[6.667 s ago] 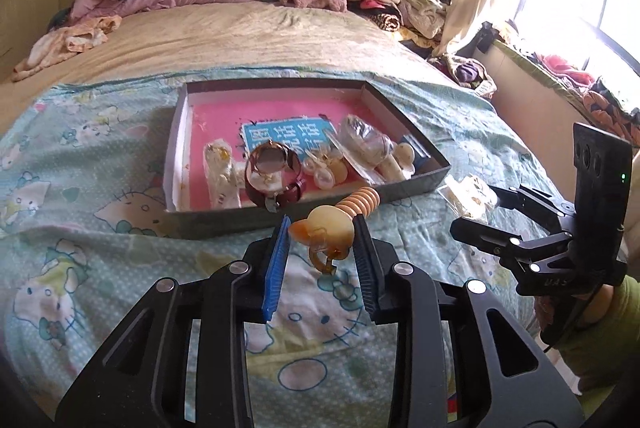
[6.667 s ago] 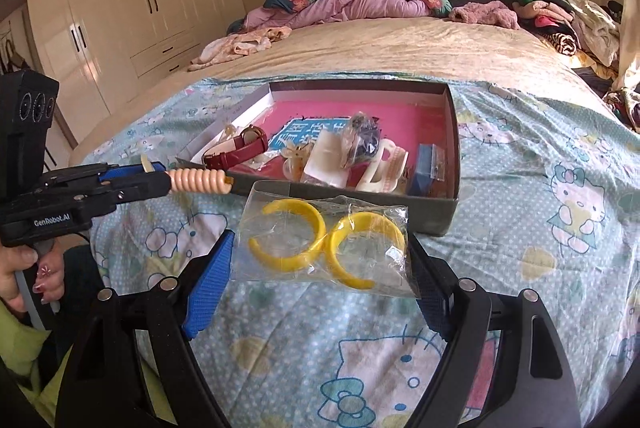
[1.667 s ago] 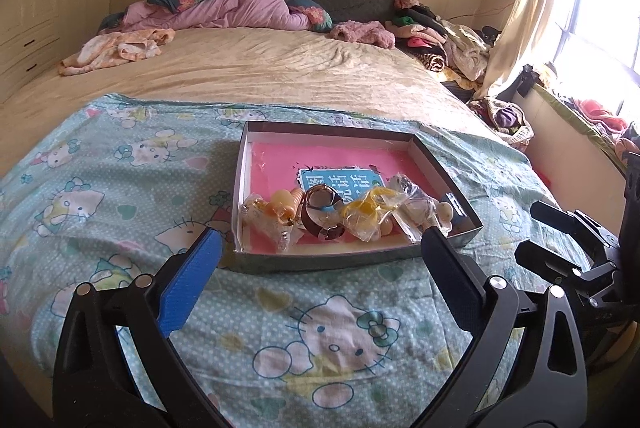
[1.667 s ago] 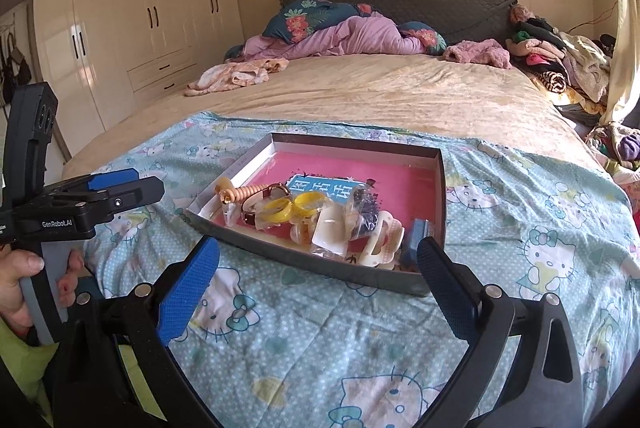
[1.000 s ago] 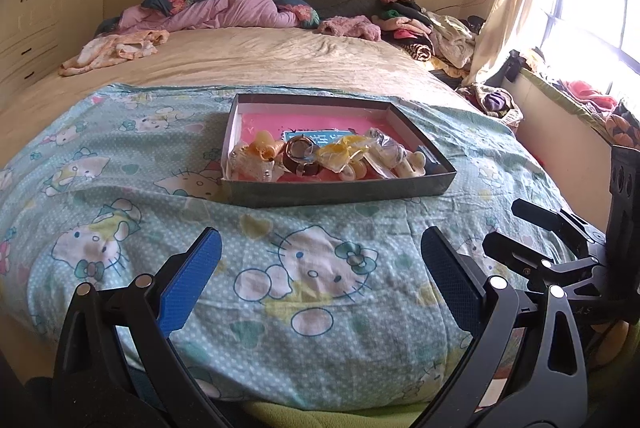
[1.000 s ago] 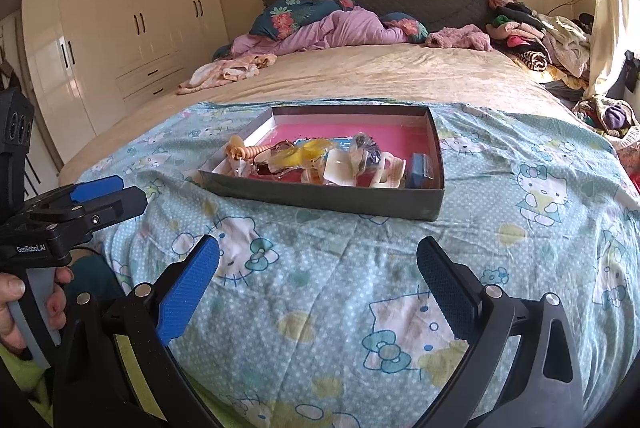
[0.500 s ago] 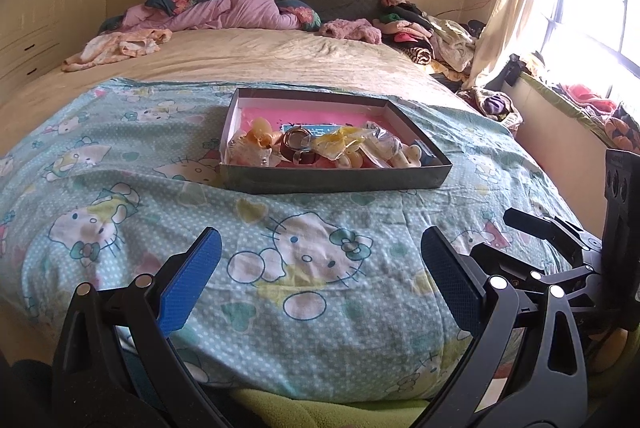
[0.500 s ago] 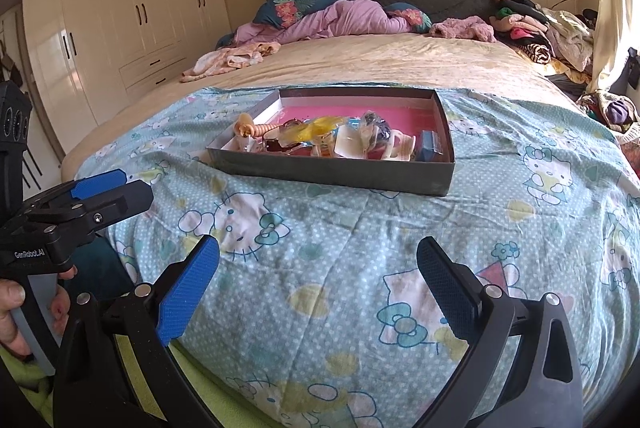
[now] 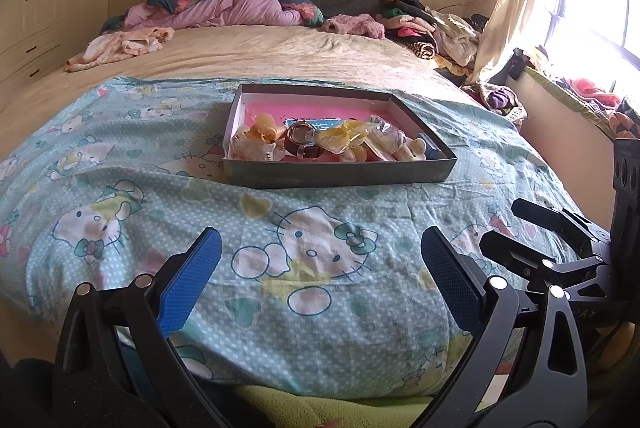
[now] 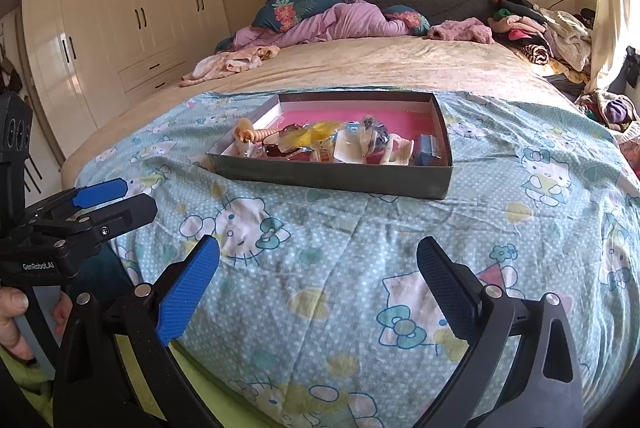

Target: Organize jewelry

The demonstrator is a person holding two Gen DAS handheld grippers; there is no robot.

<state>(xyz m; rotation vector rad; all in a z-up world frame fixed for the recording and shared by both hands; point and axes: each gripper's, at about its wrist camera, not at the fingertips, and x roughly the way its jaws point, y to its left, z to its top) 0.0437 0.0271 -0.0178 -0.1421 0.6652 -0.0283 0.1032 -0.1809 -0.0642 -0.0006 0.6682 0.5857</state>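
Left wrist view is showing the left gripper (image 9: pixel 320 268) hanging over the near edge of the bed, its blue-padded jaws spread wide with nothing between them. Beyond it, a box (image 9: pixel 336 180) is sitting on a Hello Kitty blanket (image 9: pixel 120 188), well apart from both tools. The box is holding the jewelry in a loose heap along its near side: an orange clip (image 9: pixel 262 132) at the left, a watch (image 9: pixel 300 140) just right of it, yellow bangles (image 9: pixel 344 138) in a clear bag near the middle, and cream pieces (image 9: pixel 412 148) toward the right. A blue card (image 9: pixel 320 124) is lying on the pink lining behind the heap. The right gripper (image 9: pixel 532 224) is showing at the right edge, its black fingers parted and empty.

The right wrist view is looking at the same box (image 10: pixel 332 176) from farther right, with the right gripper (image 10: pixel 318 276) gaping wide and gripping nothing. The left gripper (image 10: pixel 116 200) is poking in from the left, held by a hand (image 10: pixel 16 320), its jaws apart and empty. A small blue box (image 10: pixel 426 148) is resting in the right near corner. A wardrobe (image 10: pixel 120 8) is standing at the far left, and pillows (image 10: pixel 296 8) are lying at the far end.
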